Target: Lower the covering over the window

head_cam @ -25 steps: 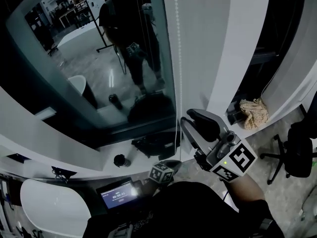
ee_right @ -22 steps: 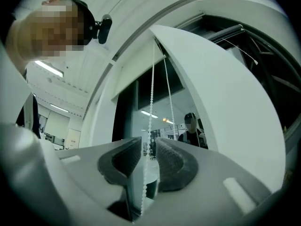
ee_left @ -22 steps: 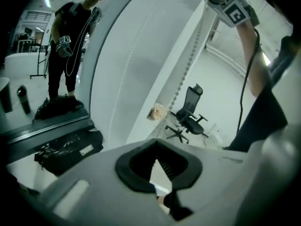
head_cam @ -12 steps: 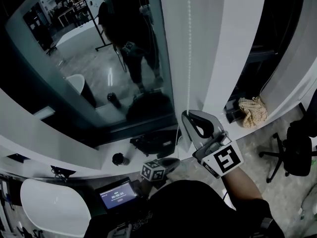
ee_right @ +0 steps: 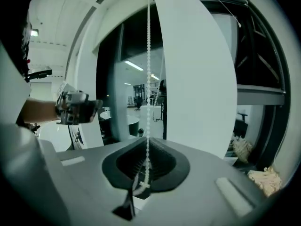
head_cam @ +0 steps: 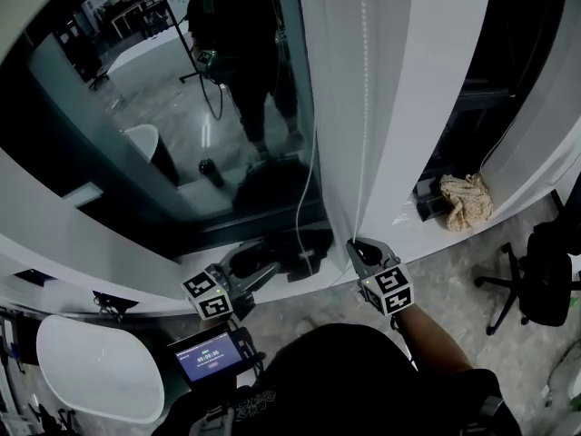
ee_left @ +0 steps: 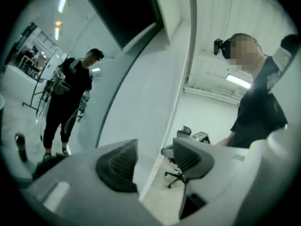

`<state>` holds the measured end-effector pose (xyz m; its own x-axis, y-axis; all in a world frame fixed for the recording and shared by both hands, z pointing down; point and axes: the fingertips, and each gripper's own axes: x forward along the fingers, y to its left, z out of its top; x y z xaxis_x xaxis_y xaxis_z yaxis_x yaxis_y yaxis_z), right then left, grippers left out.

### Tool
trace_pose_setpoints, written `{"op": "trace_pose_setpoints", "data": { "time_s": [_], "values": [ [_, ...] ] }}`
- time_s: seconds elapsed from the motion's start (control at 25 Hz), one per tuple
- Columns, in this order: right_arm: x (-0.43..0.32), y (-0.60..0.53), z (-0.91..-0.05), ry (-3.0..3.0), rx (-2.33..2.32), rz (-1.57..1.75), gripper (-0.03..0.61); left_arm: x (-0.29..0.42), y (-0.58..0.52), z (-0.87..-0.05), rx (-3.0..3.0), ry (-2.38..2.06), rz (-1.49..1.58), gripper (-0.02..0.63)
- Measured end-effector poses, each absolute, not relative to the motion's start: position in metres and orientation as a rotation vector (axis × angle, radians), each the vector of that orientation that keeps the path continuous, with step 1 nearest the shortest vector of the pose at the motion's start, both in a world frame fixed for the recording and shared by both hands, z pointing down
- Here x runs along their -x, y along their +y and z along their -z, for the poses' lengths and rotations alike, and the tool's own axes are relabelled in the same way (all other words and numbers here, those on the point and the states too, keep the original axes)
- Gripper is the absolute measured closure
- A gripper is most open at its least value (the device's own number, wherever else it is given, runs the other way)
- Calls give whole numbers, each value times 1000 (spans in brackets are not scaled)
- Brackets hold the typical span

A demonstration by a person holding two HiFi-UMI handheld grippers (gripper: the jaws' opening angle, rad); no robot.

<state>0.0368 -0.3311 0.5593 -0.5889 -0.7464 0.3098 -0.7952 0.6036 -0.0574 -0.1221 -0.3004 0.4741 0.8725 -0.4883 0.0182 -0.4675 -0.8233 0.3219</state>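
A white bead chain (head_cam: 363, 107) hangs down the white panel (head_cam: 336, 80) beside the dark window pane (head_cam: 136, 153). My right gripper (head_cam: 357, 246) is shut on it low down. In the right gripper view the chain (ee_right: 148, 55) runs straight up from between the pressed pads (ee_right: 155, 161) of that gripper (ee_right: 143, 171). A second, slack strand (head_cam: 309, 180) hangs to the left. My left gripper (head_cam: 259, 266) sits by the sill with its jaws opening. Its pads (ee_left: 120, 164) stand apart with nothing between them in the left gripper view (ee_left: 150, 161). I cannot make out the covering itself.
A crumpled rag (head_cam: 466, 203) lies on the ledge at right, with an office chair (head_cam: 536, 280) beyond it. A small lit screen (head_cam: 207, 354) and a white round table (head_cam: 100, 380) are at lower left. The glass reflects a standing person (head_cam: 245, 53).
The right gripper closed on the bead chain and moved down with it. The left gripper swung out to the left from under my body and opened. A slack strand now hangs by the glass.
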Motion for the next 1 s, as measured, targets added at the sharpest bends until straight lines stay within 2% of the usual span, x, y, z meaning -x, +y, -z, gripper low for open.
{"op": "trace_pose_setpoints", "data": {
  "time_s": [0.08,0.12,0.24,0.4,0.56,0.68,0.72,0.88,1.0],
  "values": [
    [-34,-329,-561,-2590,-1226,-306,563,126,-311,-428,-2820,-781,122,393],
    [-32,-327,-561,-2598,-1208,-315,563,122,-315,-404,-2868,-799,168,419],
    [-17,-322,-558,-2622,-1159,-307,563,70,-311,-346,-2986,-668,304,422],
    [10,-307,-556,-2651,-1087,-267,563,2,-311,-304,-3051,-569,366,420],
    [23,-292,-552,-2676,-1041,-240,563,-13,-321,-267,-2995,-507,507,445],
    [21,-287,-553,-2676,-1041,-223,563,-13,-325,-247,-3025,-528,537,493],
    [19,-287,-553,-2676,-1053,-227,563,-14,-327,-242,-3043,-549,523,605],
    [9,-289,-554,-2673,-1093,-249,563,-26,-329,-242,-3084,-559,413,601],
    [5,-286,-591,-2556,-1038,-352,562,-32,-346,-284,-3116,-662,220,604]
  ]
}}
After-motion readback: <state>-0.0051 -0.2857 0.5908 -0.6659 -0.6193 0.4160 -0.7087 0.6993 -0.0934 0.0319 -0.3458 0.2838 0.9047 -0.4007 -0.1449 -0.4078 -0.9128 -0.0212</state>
